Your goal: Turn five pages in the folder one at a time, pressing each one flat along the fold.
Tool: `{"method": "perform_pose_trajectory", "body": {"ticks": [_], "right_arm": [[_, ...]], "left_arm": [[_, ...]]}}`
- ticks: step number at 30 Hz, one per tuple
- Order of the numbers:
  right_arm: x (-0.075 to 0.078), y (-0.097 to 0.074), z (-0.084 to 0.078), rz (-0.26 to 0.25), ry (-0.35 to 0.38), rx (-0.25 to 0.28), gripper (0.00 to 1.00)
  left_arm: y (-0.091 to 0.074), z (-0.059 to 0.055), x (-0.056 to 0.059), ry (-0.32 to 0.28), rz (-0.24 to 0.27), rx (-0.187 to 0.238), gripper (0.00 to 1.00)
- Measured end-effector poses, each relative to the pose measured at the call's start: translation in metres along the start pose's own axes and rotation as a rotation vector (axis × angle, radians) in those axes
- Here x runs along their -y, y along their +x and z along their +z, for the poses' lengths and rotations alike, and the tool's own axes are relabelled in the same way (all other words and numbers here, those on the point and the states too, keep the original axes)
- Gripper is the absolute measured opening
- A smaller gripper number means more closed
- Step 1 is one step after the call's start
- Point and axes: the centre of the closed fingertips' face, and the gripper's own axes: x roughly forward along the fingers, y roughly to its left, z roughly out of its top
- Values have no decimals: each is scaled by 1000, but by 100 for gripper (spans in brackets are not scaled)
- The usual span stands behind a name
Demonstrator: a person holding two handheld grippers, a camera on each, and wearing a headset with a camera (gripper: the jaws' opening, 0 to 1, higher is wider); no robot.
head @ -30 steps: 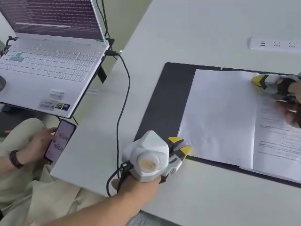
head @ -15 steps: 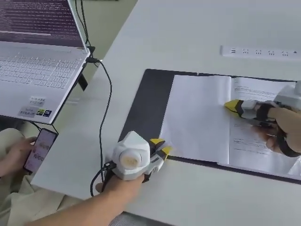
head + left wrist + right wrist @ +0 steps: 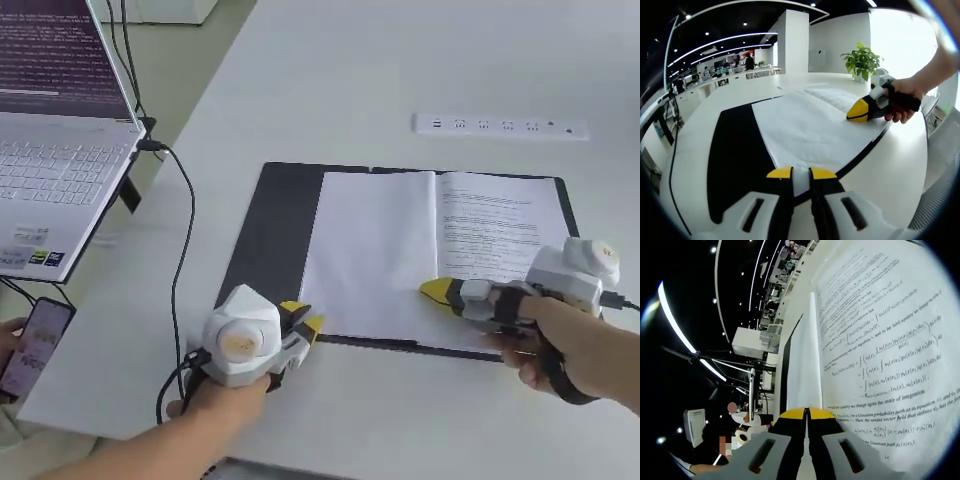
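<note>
The black folder lies open on the white table. A turned blank page covers its left half and a printed page its right half. My right gripper is shut, its yellow tips pressed on the fold near the folder's near edge; in the right gripper view its jaws sit on the crease between the blank page and the printed page. My left gripper is shut at the blank page's near left corner. The right gripper also rests on the page there.
An open laptop stands at the far left, with a black cable running along the table edge. A white power strip lies beyond the folder. A hand holds a phone at the lower left.
My right gripper has slid down the fold from the far end towards the near edge. The left gripper has stayed at the page corner. The head camera has swung right.
</note>
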Motion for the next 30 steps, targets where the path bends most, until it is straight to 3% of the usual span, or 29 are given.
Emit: {"method": "perform_pose_trajectory", "body": {"ticks": [13,22,27,30], "right_arm": [[3,-16,-36,22,44,4,0],[-3,-25,-56,40,49,1,0],[-19,-32,-58,71,32,28,0],[-37,-42,-48,85,-50,89,0]], "left_arm": [[-2,1,2,17,4,-14,9],[-2,1,2,21,5,-12,9],[-2,2,2,5,10,-11,9],[-1,3,1,-13,12,-38,10]]}}
